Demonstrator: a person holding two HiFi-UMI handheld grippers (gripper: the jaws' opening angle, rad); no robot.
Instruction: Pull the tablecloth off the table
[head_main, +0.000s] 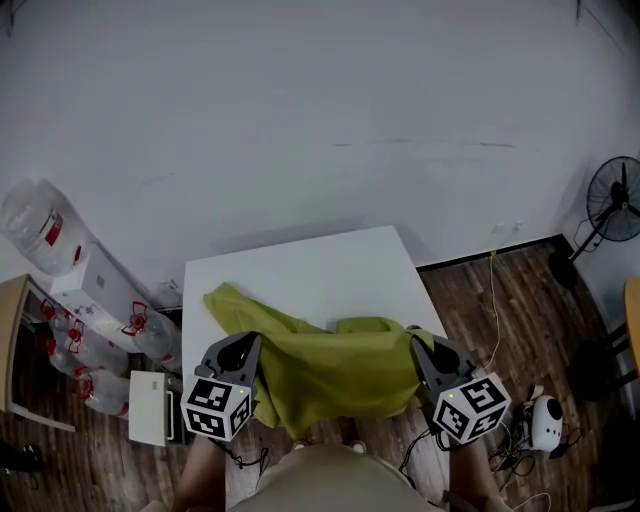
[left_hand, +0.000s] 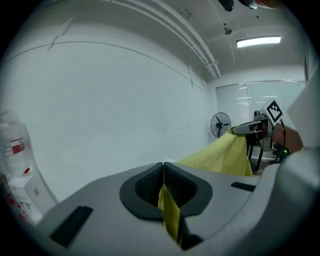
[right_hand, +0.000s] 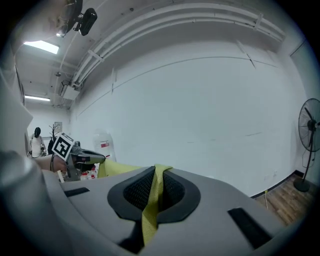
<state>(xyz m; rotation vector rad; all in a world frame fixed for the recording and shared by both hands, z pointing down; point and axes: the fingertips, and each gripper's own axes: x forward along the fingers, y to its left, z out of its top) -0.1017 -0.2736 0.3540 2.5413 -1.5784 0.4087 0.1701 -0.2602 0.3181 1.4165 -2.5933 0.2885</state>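
Tablecloth (head_main: 320, 370) — yellow-green, crumpled, bunched along near edge of table (head_main: 300, 270), hanging over

Shows a yellow-green tablecloth (head_main: 320, 370), crumpled and bunched along the near edge of the white table (head_main: 300, 265), front hanging over that edge, one tail trailing toward the left edge, both near ends lifted, pinched
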